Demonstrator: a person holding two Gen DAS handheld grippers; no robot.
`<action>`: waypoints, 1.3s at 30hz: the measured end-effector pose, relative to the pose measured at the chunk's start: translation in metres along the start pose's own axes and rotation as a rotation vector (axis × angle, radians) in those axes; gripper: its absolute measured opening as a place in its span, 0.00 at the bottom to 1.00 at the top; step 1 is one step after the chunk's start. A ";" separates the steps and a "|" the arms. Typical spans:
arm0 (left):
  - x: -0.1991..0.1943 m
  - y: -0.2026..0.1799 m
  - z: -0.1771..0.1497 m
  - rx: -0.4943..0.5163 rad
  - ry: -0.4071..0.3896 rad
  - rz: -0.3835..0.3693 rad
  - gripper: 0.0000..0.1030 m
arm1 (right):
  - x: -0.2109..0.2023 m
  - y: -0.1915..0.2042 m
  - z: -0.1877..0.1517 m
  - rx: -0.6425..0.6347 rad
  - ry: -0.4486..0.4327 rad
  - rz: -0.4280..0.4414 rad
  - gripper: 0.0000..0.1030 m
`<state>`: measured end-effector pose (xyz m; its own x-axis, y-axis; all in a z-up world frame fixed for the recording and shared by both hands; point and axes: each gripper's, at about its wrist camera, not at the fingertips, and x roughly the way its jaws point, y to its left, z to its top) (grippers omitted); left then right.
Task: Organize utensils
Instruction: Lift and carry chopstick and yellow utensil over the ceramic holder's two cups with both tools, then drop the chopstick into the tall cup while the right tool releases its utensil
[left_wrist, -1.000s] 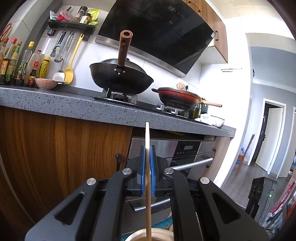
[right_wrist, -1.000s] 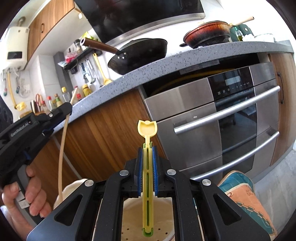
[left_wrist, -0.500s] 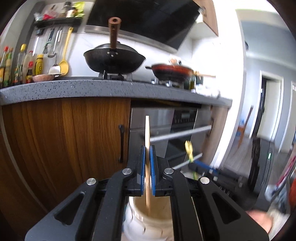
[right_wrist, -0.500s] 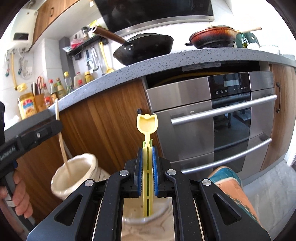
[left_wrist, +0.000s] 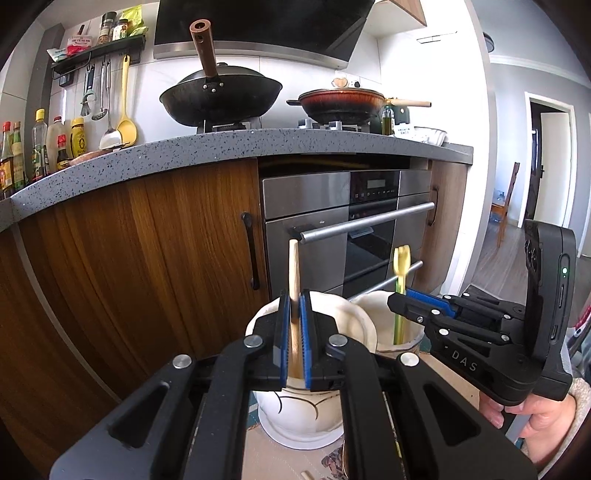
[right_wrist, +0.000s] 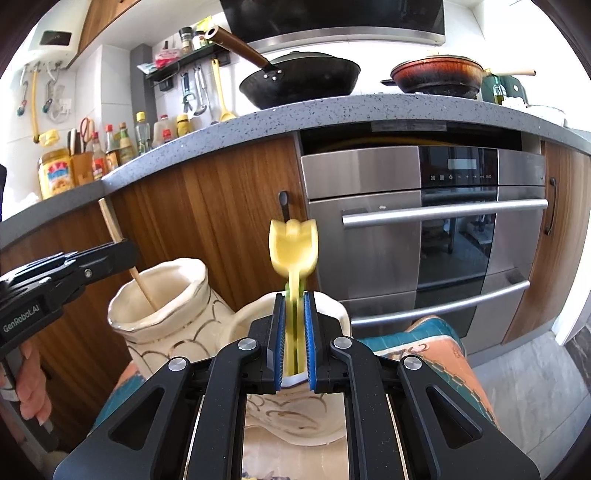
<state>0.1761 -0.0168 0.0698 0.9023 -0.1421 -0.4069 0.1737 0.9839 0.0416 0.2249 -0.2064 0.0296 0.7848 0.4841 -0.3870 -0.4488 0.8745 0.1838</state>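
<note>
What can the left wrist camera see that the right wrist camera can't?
Only the left wrist view shows the open doorway and wooden chair at far right. Only the right wrist view shows the big yellow-lidded jar on the grey counter. Both show the two cream ceramic vases, the wooden stick clamped in the left gripper, the yellow plastic utensil between the right gripper's pads, the black wok and steel oven.
</note>
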 end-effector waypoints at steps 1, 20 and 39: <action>0.000 0.000 0.000 -0.002 0.002 0.001 0.07 | -0.001 -0.001 0.000 0.003 -0.002 0.004 0.21; -0.067 0.002 -0.024 -0.051 -0.035 0.093 0.87 | -0.068 0.013 -0.013 -0.040 -0.100 -0.037 0.92; -0.092 0.015 -0.117 -0.112 0.215 0.148 0.94 | -0.094 -0.001 -0.063 -0.042 0.016 -0.123 0.95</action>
<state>0.0491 0.0236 0.0012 0.8083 0.0186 -0.5885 -0.0091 0.9998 0.0190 0.1246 -0.2549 0.0092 0.8281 0.3725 -0.4189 -0.3674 0.9251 0.0964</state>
